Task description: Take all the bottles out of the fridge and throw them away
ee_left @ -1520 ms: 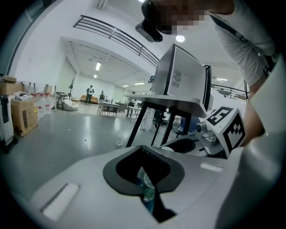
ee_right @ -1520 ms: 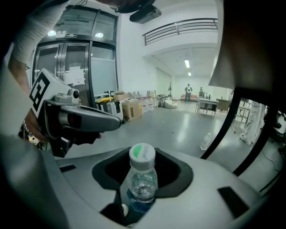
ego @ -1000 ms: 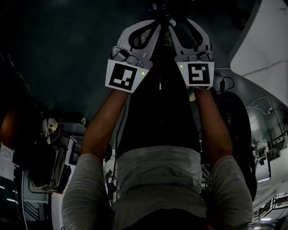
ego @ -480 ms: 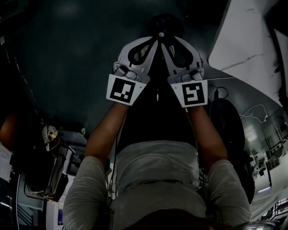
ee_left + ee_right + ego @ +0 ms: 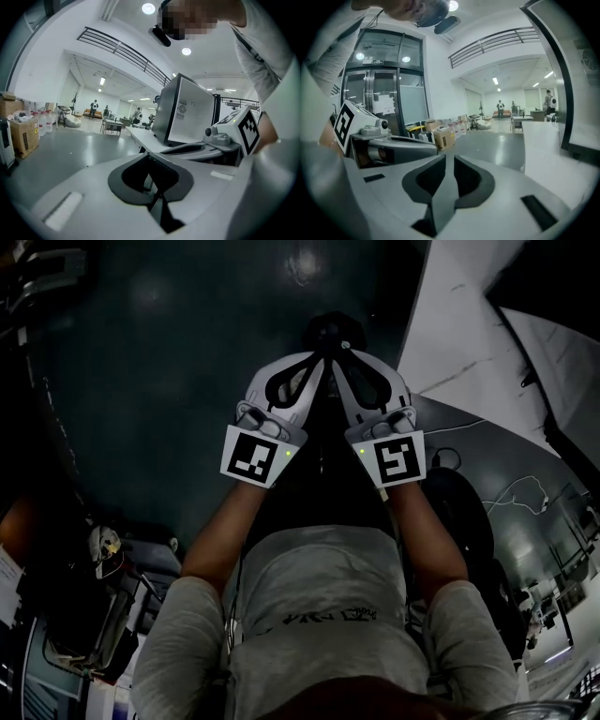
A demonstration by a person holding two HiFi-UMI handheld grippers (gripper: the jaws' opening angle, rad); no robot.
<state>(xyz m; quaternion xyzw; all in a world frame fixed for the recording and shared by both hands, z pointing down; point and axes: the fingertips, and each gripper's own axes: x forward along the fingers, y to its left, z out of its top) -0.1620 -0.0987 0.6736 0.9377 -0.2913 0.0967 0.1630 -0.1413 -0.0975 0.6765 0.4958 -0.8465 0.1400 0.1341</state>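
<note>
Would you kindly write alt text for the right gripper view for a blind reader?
The grey jaws of the right gripper, which have just been closing, stand slightly apart with nothing between them. Beyond lie a glossy grey floor, brown cardboard boxes and tall glass doors.

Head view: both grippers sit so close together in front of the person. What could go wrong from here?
1. The left gripper and right gripper nearly touch, so they could knock together.
2. The left is shut and the right's jaws have just been closing on nothing; unless reopened, they would shove things rather than grip.
3. A white cable lies on the floor nearby: a possible trip.
</note>
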